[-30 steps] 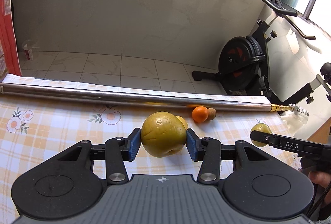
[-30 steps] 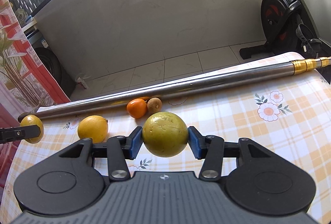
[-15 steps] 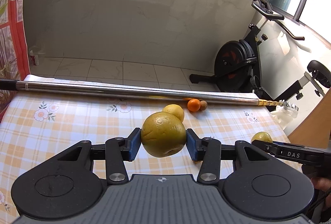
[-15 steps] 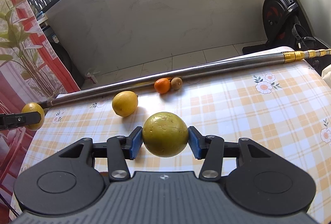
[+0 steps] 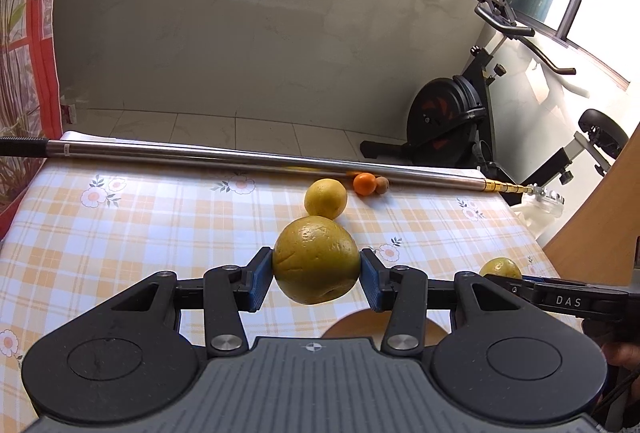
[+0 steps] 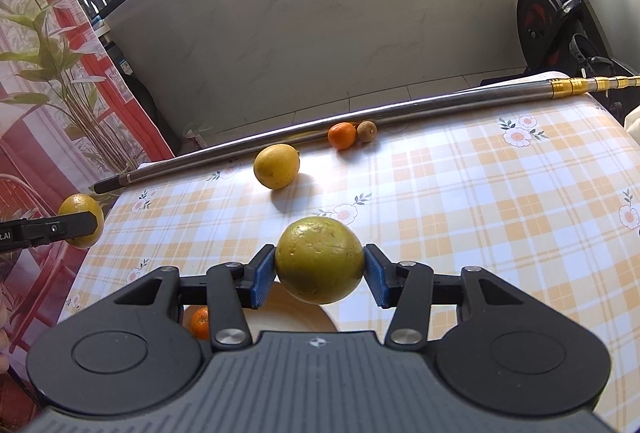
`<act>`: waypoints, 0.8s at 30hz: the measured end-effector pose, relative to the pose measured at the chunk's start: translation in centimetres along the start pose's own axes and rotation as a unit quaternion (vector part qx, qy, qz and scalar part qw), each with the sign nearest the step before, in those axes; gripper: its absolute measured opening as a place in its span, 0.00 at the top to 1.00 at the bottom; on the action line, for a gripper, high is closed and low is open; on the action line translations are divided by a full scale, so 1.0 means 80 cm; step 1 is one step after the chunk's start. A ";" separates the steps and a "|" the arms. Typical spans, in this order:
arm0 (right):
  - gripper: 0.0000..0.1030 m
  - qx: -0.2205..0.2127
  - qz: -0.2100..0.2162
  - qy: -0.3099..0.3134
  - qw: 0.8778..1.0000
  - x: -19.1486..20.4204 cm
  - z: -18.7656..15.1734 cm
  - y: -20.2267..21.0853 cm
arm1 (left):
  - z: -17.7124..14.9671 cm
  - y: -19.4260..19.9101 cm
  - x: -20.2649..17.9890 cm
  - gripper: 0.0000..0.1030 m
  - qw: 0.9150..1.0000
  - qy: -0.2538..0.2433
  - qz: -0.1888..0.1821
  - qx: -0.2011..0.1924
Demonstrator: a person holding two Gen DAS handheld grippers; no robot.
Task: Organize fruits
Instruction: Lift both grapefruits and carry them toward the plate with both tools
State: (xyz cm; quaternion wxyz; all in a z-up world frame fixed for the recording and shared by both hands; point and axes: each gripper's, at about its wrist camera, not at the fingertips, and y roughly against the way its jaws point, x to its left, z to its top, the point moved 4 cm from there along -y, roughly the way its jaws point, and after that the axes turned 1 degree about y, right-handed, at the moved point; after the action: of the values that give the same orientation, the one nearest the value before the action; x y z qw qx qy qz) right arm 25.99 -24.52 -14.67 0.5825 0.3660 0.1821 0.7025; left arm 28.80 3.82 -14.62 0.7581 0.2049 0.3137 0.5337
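- While both tools are raised above the checked tablecloth [image 5: 140,233], the left gripper [image 5: 316,273] is level, its blue pads [image 5: 256,279] pressed on either side of a yellow-green fruit [image 5: 316,259] held clear of the cloth
- The right gripper [image 6: 319,273] sits in the same level pose, its pads [image 6: 262,279] clamped on a second yellow-green fruit [image 6: 320,259] that hangs off the table
- In the left view the right gripper's finger comes in at 4 o'clock, with its fruit showing behind the tip
- In the right view the left gripper's finger enters at 9 o'clock, gripping its fruit beyond the table edge
- A lemon [image 6: 277,166] rests on the cloth at 11 o'clock from the right-held fruit, well apart from it
- An orange [image 6: 342,135] and a brown kiwi [image 6: 366,131] lie just beside each other farther back at 12 o'clock, close against a long metal pole [image 6: 360,117] lying along the far edge
- Below the right gripper, at 6 o'clock, a pale wooden bowl [image 6: 296,317] shows, with a small orange fruit [image 6: 200,323] at its left; whether it lies inside cannot be told
- An exercise bike [image 5: 452,117] stands on the floor at 2 o'clock in the left view
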 end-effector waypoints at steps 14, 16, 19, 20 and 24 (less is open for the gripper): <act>0.51 0.011 -0.006 -0.001 1.000 -0.003 -0.022 0.003 | -0.019 -0.001 -0.002 0.53 1.000 -0.006 -0.002 0.013; 0.51 0.013 -0.007 -0.002 1.000 -0.004 -0.025 0.003 | -0.023 -0.003 -0.003 0.53 1.000 -0.006 -0.002 0.019; 0.51 0.017 -0.006 -0.001 1.000 -0.004 -0.030 0.003 | -0.030 -0.003 -0.005 0.52 1.000 -0.009 -0.007 0.023; 0.51 0.019 -0.006 0.000 1.000 -0.004 -0.032 0.003 | -0.033 -0.003 -0.006 0.53 1.000 -0.010 -0.008 0.025; 0.51 0.026 -0.004 0.003 1.000 -0.002 -0.039 0.000 | -0.040 -0.009 -0.008 0.52 0.999 -0.016 -0.009 0.036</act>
State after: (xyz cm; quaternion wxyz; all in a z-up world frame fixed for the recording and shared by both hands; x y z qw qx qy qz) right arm 23.77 -24.17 -16.79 0.5751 0.3785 0.2039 0.6961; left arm 26.88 2.91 -17.24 0.7602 0.2376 0.3220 0.5118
